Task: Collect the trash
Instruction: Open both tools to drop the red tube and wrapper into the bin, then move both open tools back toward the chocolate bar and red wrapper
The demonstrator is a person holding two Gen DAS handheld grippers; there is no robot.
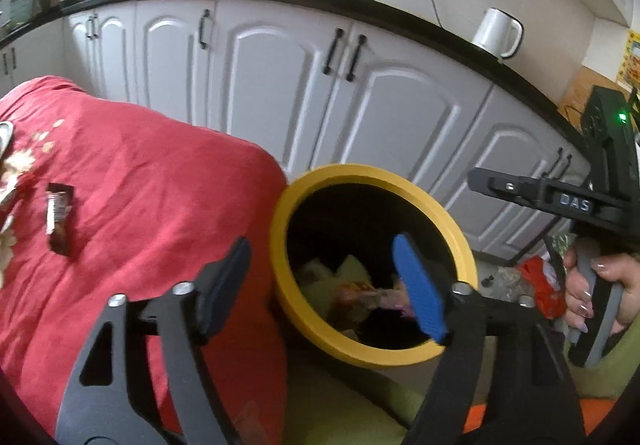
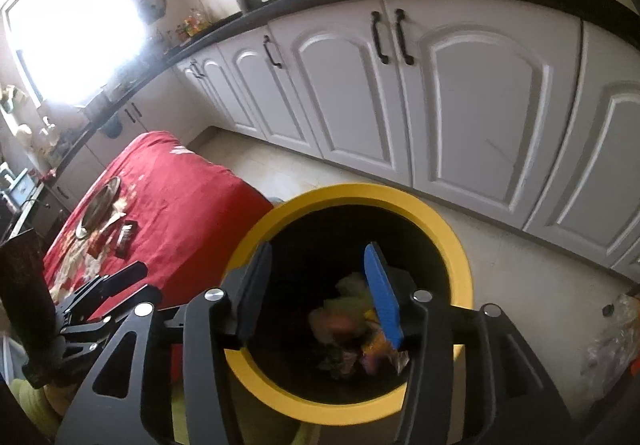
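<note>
Fingers (image 2: 378, 293) spread, trash (image 2: 352, 329) below in bin (image 2: 460, 257)

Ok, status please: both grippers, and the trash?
Left gripper open, empty. Right gripper open over yellow-rimmed round bin. Dark snack wrapper remains on red cloth. Nothing blocking.
</note>
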